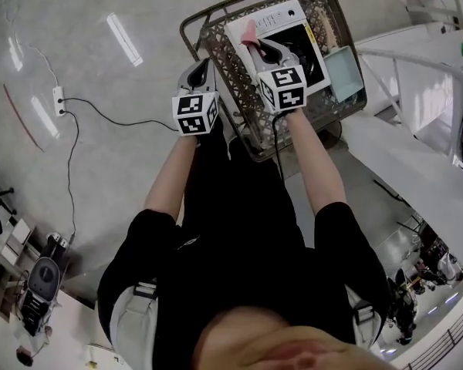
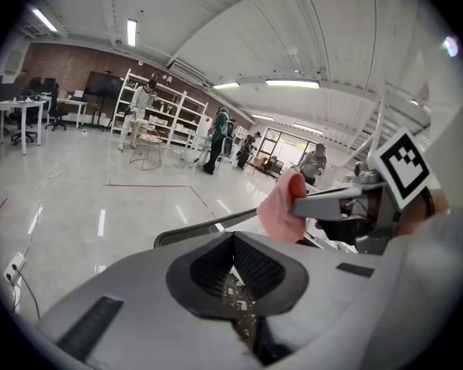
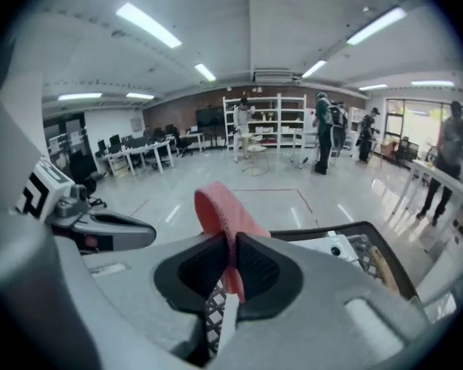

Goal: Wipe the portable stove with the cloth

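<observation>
**Pink cloth pinched over the stove**

A woven basket (image 1: 220, 56) holds the white stove (image 1: 289, 18), which lies flat inside it. The right hand-held gripper (image 3: 231, 241) is clamped on a pink cloth (image 3: 218, 206). The cloth sticks up in a fold past the jaw tips. Gripper and cloth hang over the stove's near left corner, though I cannot tell whether the cloth touches it. The left hand-held gripper (image 2: 233, 237) sits just beside the right one, over the basket's left rim. Its jaws are closed together with nothing between them. Across the shiny floor (image 1: 100, 68), people (image 3: 322, 133) stand near white shelving (image 3: 274, 122).
</observation>
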`<act>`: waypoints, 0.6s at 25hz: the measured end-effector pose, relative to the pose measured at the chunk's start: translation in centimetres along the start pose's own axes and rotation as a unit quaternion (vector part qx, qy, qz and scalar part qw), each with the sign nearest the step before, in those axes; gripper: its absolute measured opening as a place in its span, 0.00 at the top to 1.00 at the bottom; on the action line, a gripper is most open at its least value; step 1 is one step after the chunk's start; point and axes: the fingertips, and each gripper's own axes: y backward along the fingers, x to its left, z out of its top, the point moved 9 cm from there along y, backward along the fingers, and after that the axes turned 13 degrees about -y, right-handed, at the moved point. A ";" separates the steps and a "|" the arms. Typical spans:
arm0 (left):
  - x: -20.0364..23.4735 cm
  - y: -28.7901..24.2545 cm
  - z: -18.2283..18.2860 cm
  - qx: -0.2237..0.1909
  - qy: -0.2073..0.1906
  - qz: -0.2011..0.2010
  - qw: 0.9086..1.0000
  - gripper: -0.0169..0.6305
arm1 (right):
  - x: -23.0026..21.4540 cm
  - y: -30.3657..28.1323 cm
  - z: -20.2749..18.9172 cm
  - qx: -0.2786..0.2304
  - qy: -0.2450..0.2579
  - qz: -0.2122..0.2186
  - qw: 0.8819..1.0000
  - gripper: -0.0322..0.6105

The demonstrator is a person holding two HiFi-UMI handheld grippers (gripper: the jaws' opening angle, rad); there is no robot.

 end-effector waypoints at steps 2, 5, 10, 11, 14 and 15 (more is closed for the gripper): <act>-1.3 0.0 0.9 -0.009 -0.010 -0.009 1.000 0.97 | -0.1 3.1 -0.1 -0.043 -0.026 -0.012 0.999 0.90; -4.0 -0.1 1.7 -0.022 -0.034 -0.028 0.999 0.97 | -0.6 7.4 -1.0 -0.095 -0.042 -0.043 0.994 0.90; -8.3 1.0 2.8 -0.031 -0.084 -0.053 0.995 0.97 | -0.7 12.4 -3.5 -0.122 -0.066 -0.074 0.988 0.90; -9.2 1.6 3.2 -0.032 -0.086 -0.058 0.994 0.97 | -0.6 13.4 -3.8 -0.121 -0.065 -0.078 0.987 0.91; -12.7 3.7 4.0 -0.040 -0.092 -0.075 0.992 0.97 | -0.4 16.7 -4.5 -0.125 -0.063 -0.084 0.987 0.91; -13.9 4.4 4.2 -0.043 -0.097 -0.080 0.991 0.97 | -0.4 17.7 -4.9 -0.131 -0.065 -0.087 0.985 0.91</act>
